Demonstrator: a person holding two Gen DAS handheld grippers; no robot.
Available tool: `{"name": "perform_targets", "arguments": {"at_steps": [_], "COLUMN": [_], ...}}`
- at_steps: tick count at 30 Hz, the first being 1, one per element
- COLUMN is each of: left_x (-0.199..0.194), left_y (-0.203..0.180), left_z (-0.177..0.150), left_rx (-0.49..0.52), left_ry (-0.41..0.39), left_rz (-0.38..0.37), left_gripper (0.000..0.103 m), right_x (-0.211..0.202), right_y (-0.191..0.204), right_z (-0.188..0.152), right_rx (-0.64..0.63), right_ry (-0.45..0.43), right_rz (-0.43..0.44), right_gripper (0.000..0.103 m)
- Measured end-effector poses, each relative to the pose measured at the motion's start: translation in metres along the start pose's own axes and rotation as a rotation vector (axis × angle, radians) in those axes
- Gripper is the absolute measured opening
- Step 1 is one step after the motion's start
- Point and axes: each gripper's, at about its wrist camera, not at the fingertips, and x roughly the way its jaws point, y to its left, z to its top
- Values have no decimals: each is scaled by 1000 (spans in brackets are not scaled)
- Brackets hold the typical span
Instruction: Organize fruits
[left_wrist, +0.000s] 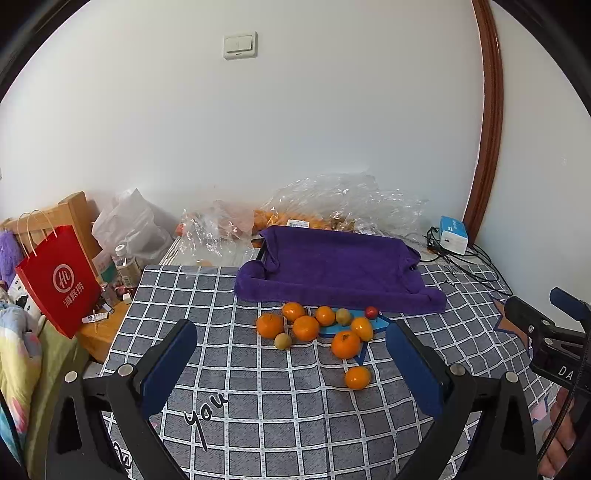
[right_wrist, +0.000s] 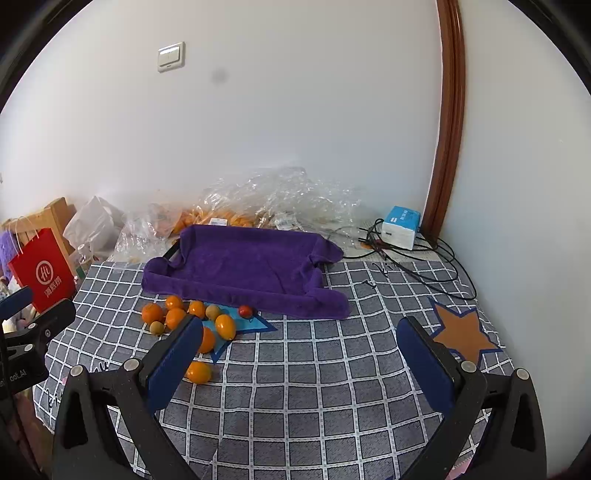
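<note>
From the left wrist camera, the left gripper (left_wrist: 291, 354) hovers above a grey checked tablecloth (left_wrist: 258, 406), its two blue-padded jaws spread wide with nothing between them. Just ahead lies a loose cluster of oranges (left_wrist: 306, 328), two small greenish fruits (left_wrist: 283, 341) and one small red fruit (left_wrist: 371, 312), all sitting on the cloth right in front of a tray draped with a purple towel (left_wrist: 336, 273). One orange (left_wrist: 357, 377) lies apart, nearer the camera. A red paper bag (left_wrist: 59, 280) stands at the left edge of the table, and the right gripper (left_wrist: 554, 332) shows at the far right. From the right wrist camera, the right gripper (right_wrist: 299, 354) also stands wide and empty, over bare cloth. The fruit cluster (right_wrist: 177, 317) sits to its left, partly hidden behind the left jaw, and the purple towel (right_wrist: 243, 266) lies beyond. Crumpled clear plastic bags (right_wrist: 280, 199) line the wall behind.
</note>
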Motion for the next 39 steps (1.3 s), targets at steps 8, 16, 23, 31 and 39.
{"name": "perform_targets", "arguments": {"at_steps": [8, 16, 23, 31, 39], "left_x": [0, -1, -1, 0, -1], "left_y": [2, 3, 2, 1, 2], "left_z": [-3, -2, 1, 2, 1], "left_rx": [-2, -2, 4, -2, 4], "left_ry": [0, -1, 2, 3, 1], "left_rz": [3, 1, 2, 2, 6], "left_gripper": [103, 103, 103, 103, 103], "right_x": [0, -1, -2, 2, 2], "right_y": [2, 5, 5, 6, 4], "right_z": [0, 0, -1, -2, 0], "right_rx": [-1, -14, -12, -11, -7], "right_ry": [-7, -9, -16, -3, -5], "right_rz": [2, 6, 6, 3, 19], "right_gripper": [103, 103, 103, 103, 103]}}
